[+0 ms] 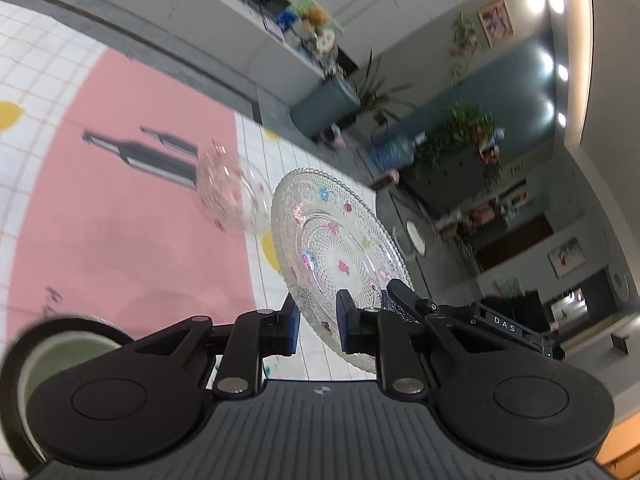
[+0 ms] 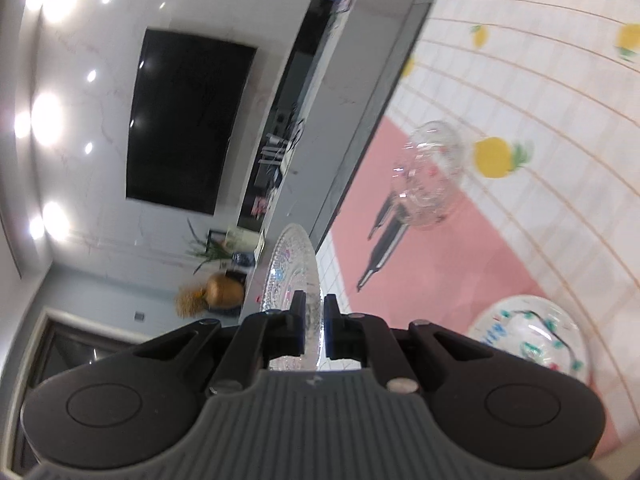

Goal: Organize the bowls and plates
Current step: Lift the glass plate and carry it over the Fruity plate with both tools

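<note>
A clear glass plate (image 1: 336,236) with coloured flower marks is lifted off the table, tilted on edge. My left gripper (image 1: 318,320) has its jaws around the plate's lower rim with a visible gap on the left side. My right gripper (image 2: 312,328) is shut on the same plate (image 2: 294,268), seen edge-on, and its fingers (image 1: 404,292) show at the plate's rim in the left wrist view. A clear glass bowl (image 1: 230,196) lies on the pink part of the tablecloth; it also shows in the right wrist view (image 2: 430,176). A white patterned bowl (image 2: 528,336) sits at lower right.
The table wears a white checked cloth (image 1: 48,64) with a pink patch and lemon prints. A dark roll of tape (image 1: 48,360) sits at the lower left. The table's grey edge (image 2: 372,112) runs diagonally, with the living room and a TV (image 2: 188,120) beyond.
</note>
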